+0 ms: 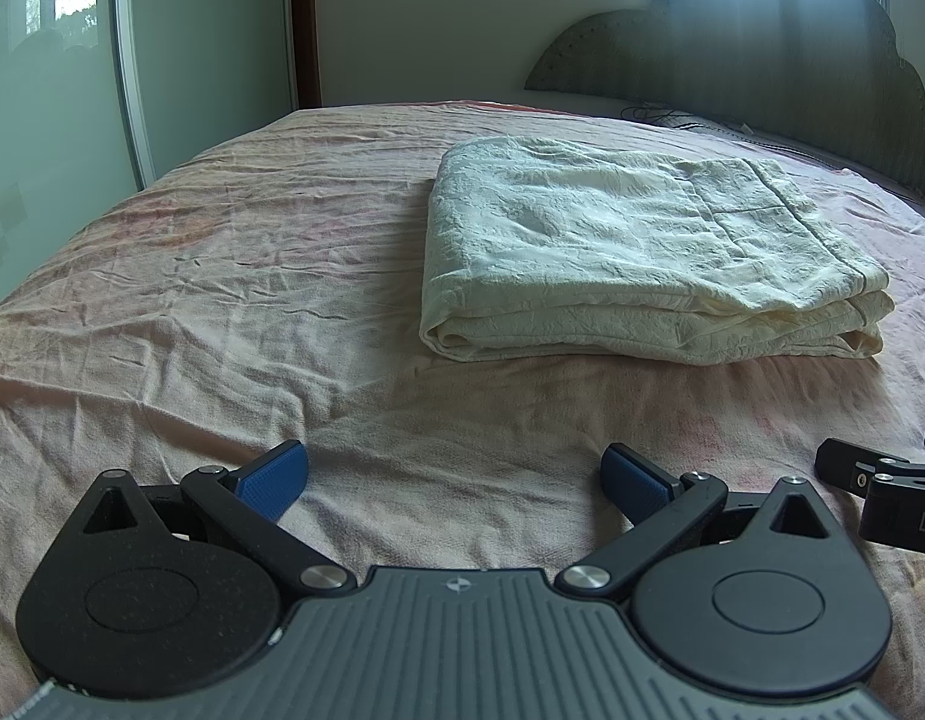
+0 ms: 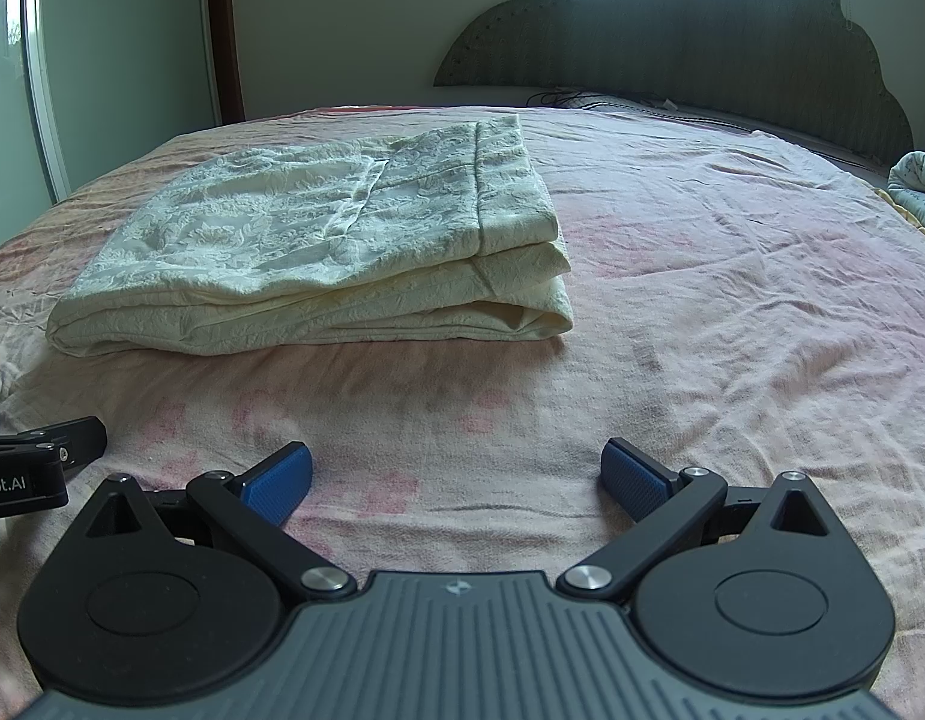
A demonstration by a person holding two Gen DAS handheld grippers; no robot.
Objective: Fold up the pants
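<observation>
The bed (image 1: 222, 252), covered by a wrinkled pink sheet (image 2: 702, 252), fills both views, with a padded grey-green headboard (image 2: 672, 42) at its far end. On the sheet lie the cream pants (image 1: 636, 246), already folded into a thick, squared stack of several layers, well ahead of both tools and touching neither. The left gripper (image 1: 456, 471) hangs low over bare sheet with its jaws spread wide and nothing between them; the right gripper (image 2: 456, 471) is likewise wide apart and empty, just beside its partner. Judging by the neat stack, the folding looks finished or very near it. If a last tidy is wanted, it should be light: press the top layer flat and square the near edges without dragging the layers askew.
</observation>
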